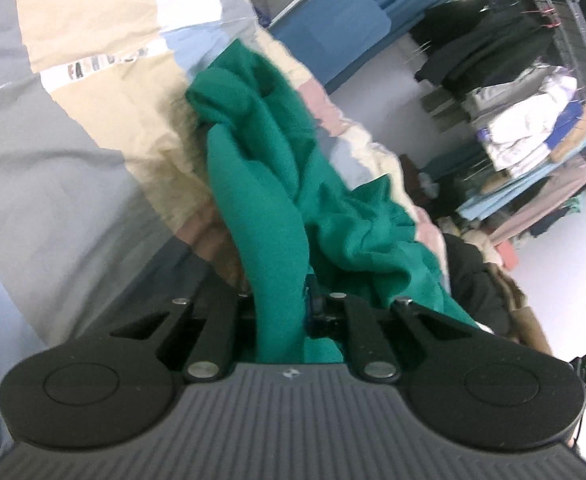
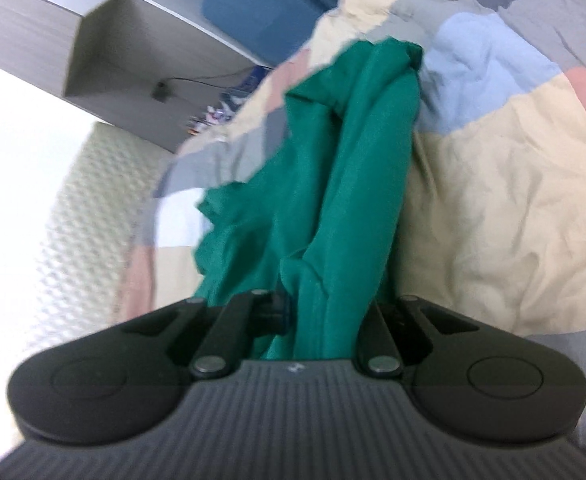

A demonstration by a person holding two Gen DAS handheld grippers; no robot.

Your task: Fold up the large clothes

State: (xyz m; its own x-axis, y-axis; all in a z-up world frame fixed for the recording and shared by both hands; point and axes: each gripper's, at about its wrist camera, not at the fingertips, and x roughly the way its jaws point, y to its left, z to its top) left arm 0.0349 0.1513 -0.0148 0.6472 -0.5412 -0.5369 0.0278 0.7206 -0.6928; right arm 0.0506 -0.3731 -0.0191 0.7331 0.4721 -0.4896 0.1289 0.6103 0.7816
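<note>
One bunched, creased green garment.

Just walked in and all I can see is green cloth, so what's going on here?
A person is working with two handheld grippers, and both are clamped on the same green garment. The left gripper has a thick bunch of it between its jaws; the right gripper holds another bunch. The garment is bunched and twisted, not yet folded, above a patchwork bedspread in beige, grey, blue and pink. A rack of clothes stands in the background.
</note>
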